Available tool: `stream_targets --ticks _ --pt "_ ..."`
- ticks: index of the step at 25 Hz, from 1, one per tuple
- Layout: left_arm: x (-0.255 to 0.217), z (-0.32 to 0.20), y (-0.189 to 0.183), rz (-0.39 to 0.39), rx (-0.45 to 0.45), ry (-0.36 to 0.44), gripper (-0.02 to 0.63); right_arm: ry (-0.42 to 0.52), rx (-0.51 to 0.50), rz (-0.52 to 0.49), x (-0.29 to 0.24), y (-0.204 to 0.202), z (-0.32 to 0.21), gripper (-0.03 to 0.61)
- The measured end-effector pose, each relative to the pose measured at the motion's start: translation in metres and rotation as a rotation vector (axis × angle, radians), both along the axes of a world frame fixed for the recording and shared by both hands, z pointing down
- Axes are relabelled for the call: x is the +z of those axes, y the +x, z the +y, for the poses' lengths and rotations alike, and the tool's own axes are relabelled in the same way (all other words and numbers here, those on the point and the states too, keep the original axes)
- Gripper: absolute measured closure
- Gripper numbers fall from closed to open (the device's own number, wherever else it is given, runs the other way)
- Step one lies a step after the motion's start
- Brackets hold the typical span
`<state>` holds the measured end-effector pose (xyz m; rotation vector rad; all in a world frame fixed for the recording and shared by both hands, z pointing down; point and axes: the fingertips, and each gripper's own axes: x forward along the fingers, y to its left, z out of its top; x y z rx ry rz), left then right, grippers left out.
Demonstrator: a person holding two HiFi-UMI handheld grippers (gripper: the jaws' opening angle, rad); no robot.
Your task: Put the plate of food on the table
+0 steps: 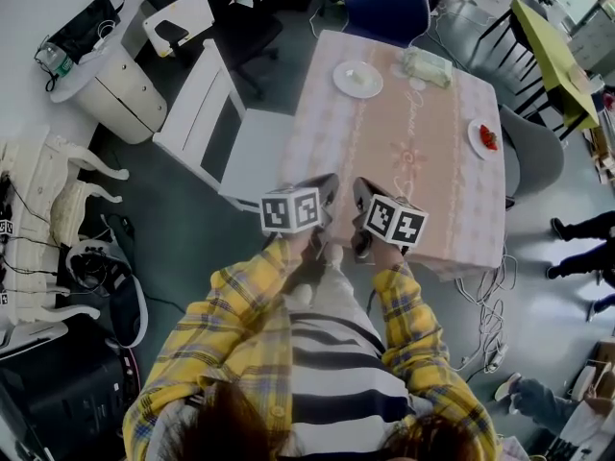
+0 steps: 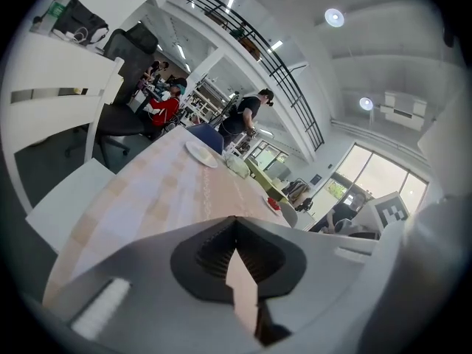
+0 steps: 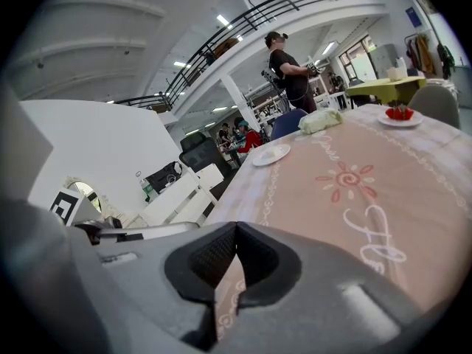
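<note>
A table with a pink cloth (image 1: 404, 152) stands ahead of me. On it are a white plate (image 1: 357, 78) at the far left and a small plate of red food (image 1: 483, 138) near the right edge. Both show in the left gripper view, the white plate (image 2: 200, 153) and the red food plate (image 2: 273, 203), and in the right gripper view, the white plate (image 3: 271, 154) and the red food plate (image 3: 399, 115). My left gripper (image 1: 324, 188) (image 2: 236, 221) and right gripper (image 1: 363, 194) (image 3: 236, 227) hover side by side over the table's near edge. Both are shut and hold nothing.
A pale bundle (image 1: 427, 65) lies at the table's far end. A white chair (image 1: 216, 128) stands left of the table, a blue chair (image 1: 386, 8) beyond it and a grey chair (image 1: 533, 147) to the right. Cables (image 1: 490, 315) trail on the floor. A person (image 3: 284, 68) stands far behind.
</note>
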<state>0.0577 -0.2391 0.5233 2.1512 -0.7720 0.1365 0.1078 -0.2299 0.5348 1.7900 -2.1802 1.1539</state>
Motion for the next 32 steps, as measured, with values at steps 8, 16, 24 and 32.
stream_targets --ticks 8,16,24,32 --pt "0.002 0.029 -0.017 -0.024 0.026 0.028 0.613 0.016 0.000 0.048 -0.002 -0.015 0.032 0.581" --pt "-0.004 0.049 -0.029 -0.017 0.031 0.049 0.614 0.030 0.030 0.055 -0.004 -0.018 0.058 0.581" --pt "-0.009 0.060 -0.037 -0.018 0.028 0.071 0.612 0.080 0.020 0.081 -0.019 -0.025 0.067 0.581" --pt "-0.010 0.056 -0.042 -0.016 0.005 0.080 0.614 0.112 0.012 0.090 -0.026 -0.025 0.062 0.581"
